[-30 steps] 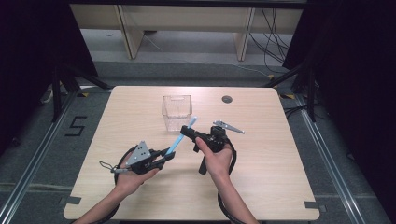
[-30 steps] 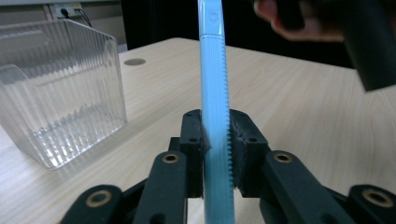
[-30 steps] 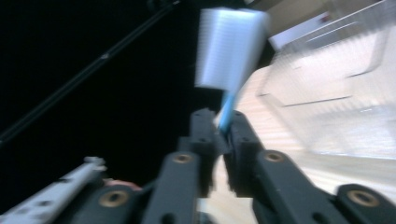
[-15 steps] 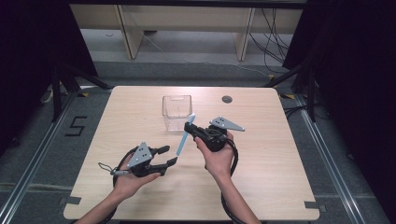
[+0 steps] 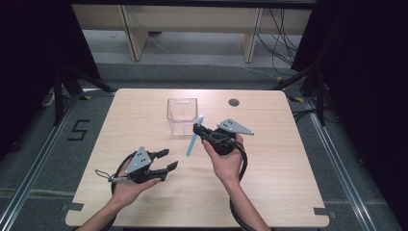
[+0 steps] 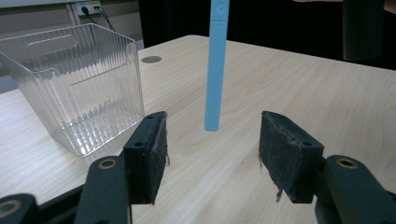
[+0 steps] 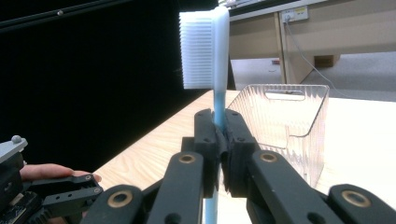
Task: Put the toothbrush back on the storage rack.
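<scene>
A light-blue toothbrush (image 5: 193, 140) with white bristles (image 7: 199, 50) is clamped near its head by my right gripper (image 5: 197, 129), which is shut on it. It hangs almost upright above the table, handle end down (image 6: 215, 74). My left gripper (image 5: 167, 160) sits lower left of the handle. Its jaws have just been opening and stand open with nothing pressed between the pads (image 6: 152, 156); the handle hangs a little beyond them. A clear ribbed plastic bin (image 5: 183, 115) stands just behind the toothbrush.
The bin (image 7: 286, 125) sits at the middle back of the light wooden table (image 5: 288, 159). A small round grommet (image 5: 234, 102) lies right of it near the far edge. Dark floor and black curtains surround the table.
The left gripper let go of the toothbrush handle, opened and drew back toward the lower left. The right gripper swung the toothbrush from slanted to nearly upright.
</scene>
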### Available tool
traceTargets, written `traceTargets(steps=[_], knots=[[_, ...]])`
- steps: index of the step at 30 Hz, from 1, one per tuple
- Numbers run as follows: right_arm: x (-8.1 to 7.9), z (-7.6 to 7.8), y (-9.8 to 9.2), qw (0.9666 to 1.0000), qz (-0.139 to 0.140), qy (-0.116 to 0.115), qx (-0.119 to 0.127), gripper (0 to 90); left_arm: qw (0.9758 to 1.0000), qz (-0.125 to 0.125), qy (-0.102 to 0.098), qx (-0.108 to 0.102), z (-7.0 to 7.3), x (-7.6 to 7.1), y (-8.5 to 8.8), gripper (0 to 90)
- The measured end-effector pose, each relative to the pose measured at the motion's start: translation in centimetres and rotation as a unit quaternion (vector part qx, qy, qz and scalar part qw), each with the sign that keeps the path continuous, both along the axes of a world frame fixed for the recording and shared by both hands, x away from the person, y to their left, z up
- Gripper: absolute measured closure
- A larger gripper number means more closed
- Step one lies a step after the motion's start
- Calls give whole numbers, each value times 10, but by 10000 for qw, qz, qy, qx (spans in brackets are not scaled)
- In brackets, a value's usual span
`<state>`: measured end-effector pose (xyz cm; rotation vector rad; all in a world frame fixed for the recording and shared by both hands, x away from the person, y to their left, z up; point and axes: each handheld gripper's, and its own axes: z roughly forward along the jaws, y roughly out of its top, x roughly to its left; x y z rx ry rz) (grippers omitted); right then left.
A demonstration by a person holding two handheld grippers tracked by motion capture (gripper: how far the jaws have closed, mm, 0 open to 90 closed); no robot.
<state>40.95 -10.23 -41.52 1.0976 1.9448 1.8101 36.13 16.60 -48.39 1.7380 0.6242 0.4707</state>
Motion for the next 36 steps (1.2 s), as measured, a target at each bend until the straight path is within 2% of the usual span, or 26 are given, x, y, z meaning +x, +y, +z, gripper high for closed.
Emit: traceTargets(steps=[1, 4, 6, 9, 12, 13, 19, 20, 21, 23, 26, 27, 28, 30, 35, 36], knots=[[1, 0, 0, 10000, -30, -41, -46, 863, 10000, -19, -28, -73, 1, 1, -1, 413], [-2, 2, 3, 10000, -35, -10, -31, 863, 10000, -60, -76, -11, 9, 3, -7, 414], [-2, 4, 5, 9996, -39, -156, -218, 863, 9998, -133, -124, -75, 15, 7, -13, 417], [-6, 7, 10, 9988, 41, -289, -381, 864, 9999, -131, -52, 66, 25, 12, -21, 422], [-8, 6, 15, 9976, 89, -431, -541, 863, 9999, -127, -27, 100, 30, 19, -29, 435], [-9, 6, 17, 9974, 75, -416, -583, 863, 9998, -126, -29, 153, 31, 21, -31, 441], [-12, 3, 24, 9977, 83, -354, -579, 863, 9998, -51, -65, 178, 34, 31, -44, 512], [-10, 3, 24, 9962, 132, -539, -665, 863, 9998, -31, -47, 214, 34, 32, -45, 530], [-12, 3, 25, 9967, 115, -439, -665, 863, 9997, -13, -53, 248, 34, 33, -46, 544], [-11, 3, 27, 9955, 137, -552, -764, 863, 9996, 13, -51, 275, 33, 35, -47, 573], [-13, 3, 29, 9953, 106, -506, -825, 863, 9996, 64, -55, 254, 33, 36, -46, 627], [-12, 3, 29, 9942, 126, -662, -840, 863, 9997, 57, -47, 254, 34, 36, -46, 646], [-13, 3, 30, 9948, 70, -601, -816, 863, 9996, 28, -35, 265, 34, 37, -46, 662], [-14, 3, 31, 9949, 124, -508, -858, 863, 9997, 4, -51, 256, 33, 37, -47, 690], [-14, 2, 33, 9949, 138, -523, -847, 862, 9998, -35, 2, 220, 31, 37, -48, 777], [-14, 2, 33, 9949, 132, -523, -851, 862, 9999, -61, -5, 138, 30, 38, -49, 780]])
